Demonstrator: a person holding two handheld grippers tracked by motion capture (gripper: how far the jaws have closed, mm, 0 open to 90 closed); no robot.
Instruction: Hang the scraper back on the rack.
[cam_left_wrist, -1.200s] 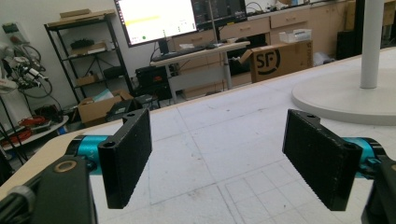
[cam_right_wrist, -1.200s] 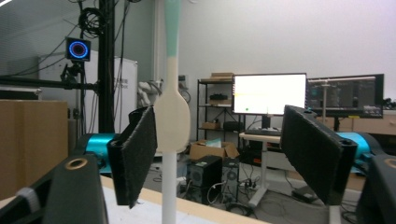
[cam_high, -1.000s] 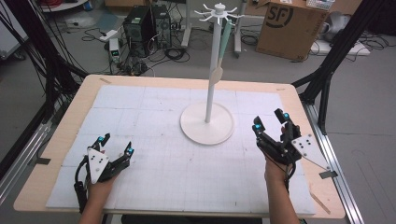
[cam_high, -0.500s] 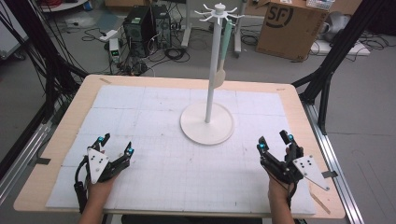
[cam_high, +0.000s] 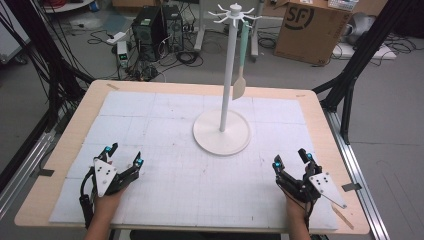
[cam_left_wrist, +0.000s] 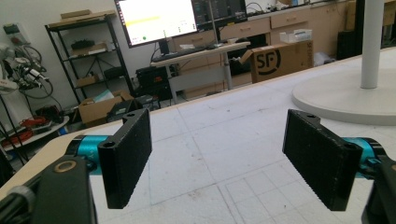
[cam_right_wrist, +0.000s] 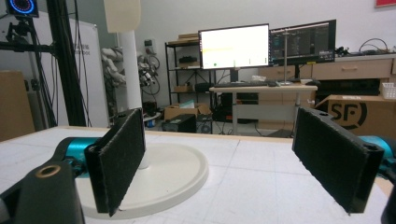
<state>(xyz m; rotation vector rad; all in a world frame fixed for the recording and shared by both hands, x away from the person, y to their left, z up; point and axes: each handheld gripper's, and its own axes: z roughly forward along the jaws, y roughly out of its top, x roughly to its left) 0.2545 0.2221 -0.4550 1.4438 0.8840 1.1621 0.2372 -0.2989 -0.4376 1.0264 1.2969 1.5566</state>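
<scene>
Spatula (cam_high: 240, 75) hangs on the rack (cam_high: 223, 131); both tools, left (cam_high: 122, 156) and right (cam_high: 291, 160), wide, empty, on the surface (cam_high: 165, 125): looks finished.

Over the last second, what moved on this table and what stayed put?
The right gripper came back from near the stand's base toward the person's edge of the table and sank onto the mat, its fingers just opening wider with nothing between them. Nothing was grasped or released. The left gripper stayed open in place, and the spatula hangs on the stand as before.
</scene>
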